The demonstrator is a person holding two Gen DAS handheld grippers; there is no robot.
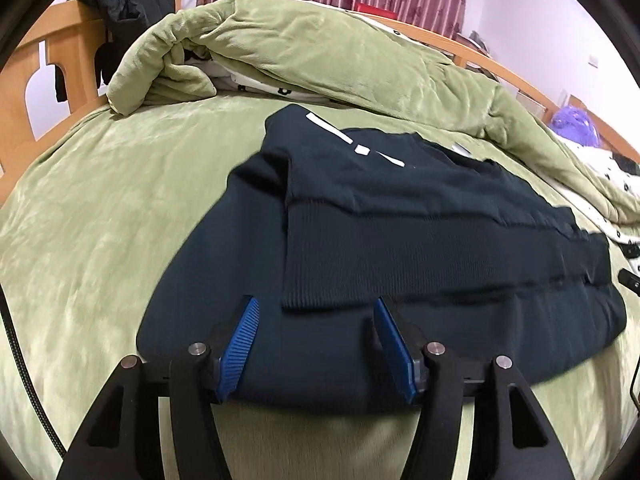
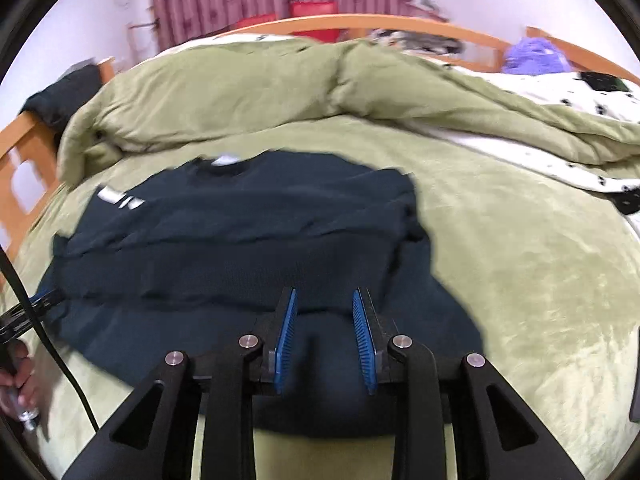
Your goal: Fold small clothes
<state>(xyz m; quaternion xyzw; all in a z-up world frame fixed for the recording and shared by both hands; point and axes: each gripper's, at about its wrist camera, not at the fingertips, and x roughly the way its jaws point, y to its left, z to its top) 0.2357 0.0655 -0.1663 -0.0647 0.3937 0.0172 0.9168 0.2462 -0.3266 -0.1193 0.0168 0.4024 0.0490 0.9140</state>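
Where green bedding (image 1: 100, 200) spreads, a dark sweater (image 1: 400, 240) lies folded.

Right gripper (image 2: 325, 300) over near edge of dark navy sweater (image 2: 240, 240), blue pads (image 2: 286, 340) spread apart, nothing between. Sweater partly folded on green blanket (image 2: 520, 260). Bunched green duvet (image 2: 280, 92) far. Black cable (image 2: 48, 340) at left.

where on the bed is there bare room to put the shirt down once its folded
Bare green blanket lies left of the dark shirt, toward the wooden bed frame. More lies right of the shirt, short of the spotted sheet. Crowded: the bunched duvet behind the shirt, and the near edge under both open grippers, left, right.
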